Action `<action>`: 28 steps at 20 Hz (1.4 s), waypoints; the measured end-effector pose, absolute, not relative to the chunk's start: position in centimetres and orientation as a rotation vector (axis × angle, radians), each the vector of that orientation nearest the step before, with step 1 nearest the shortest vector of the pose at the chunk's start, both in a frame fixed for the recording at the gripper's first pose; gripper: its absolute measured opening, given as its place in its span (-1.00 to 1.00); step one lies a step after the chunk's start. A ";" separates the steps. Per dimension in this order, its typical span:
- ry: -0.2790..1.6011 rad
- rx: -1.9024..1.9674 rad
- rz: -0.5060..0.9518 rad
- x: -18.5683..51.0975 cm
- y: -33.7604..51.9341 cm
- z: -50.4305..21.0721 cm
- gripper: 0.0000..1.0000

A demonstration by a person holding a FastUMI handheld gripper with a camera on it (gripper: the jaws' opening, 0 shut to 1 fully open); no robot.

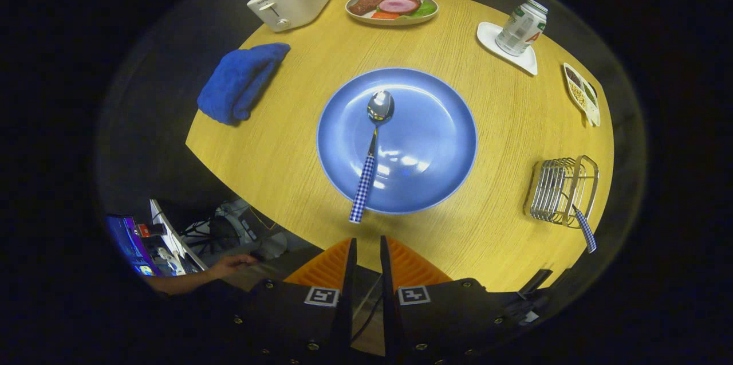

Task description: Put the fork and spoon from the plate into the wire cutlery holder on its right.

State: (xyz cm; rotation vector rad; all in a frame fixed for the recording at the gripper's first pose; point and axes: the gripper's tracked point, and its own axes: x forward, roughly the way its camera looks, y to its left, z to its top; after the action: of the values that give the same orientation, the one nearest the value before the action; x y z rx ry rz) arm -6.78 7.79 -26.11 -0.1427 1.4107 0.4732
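Now the gripper (367, 250) holds nothing, its fingers nearly together. Just ahead, the shiny spoon with the blue checked handle (371, 154) lies on the round blue plate (435, 141). Open wider, pinch the handle, then carry it to the wire cutlery holder (560, 190), where a checked handle (585, 230) sits.

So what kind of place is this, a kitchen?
Probably a dining table set up for a meal, not a real kitchen: a toaster, a plate of food and a blue plate holding a spoon.
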 end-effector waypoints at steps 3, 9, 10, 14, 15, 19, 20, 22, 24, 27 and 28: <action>1.427 -0.115 0.463 -5.8 8.7 -26.9 -0.49; 1.475 -0.031 0.414 -3.7 9.9 -29.3 -0.37; 1.486 -0.027 0.407 -3.6 10.0 -29.7 -0.38; 1.516 0.002 0.396 -3.2 10.7 -30.7 -0.38; 1.526 0.004 0.395 -3.2 10.9 -31.1 -0.38; 1.557 -0.036 0.400 -3.2 11.2 -32.6 -0.38; 1.562 -0.033 0.409 -3.1 11.4 -32.7 -0.38; 1.564 -0.032 0.428 -2.6 11.9 -32.7 -0.38; 1.568 -0.070 0.425 -2.5 11.3 -33.3 -0.57; 1.573 -0.110 0.437 -2.4 10.4 -33.4 -0.67; 1.577 -0.130 0.441 -2.5 10.0 -33.6 -0.67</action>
State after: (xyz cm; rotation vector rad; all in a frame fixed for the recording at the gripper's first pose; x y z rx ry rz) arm -2.47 10.03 -33.62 -0.1296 1.5770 0.4406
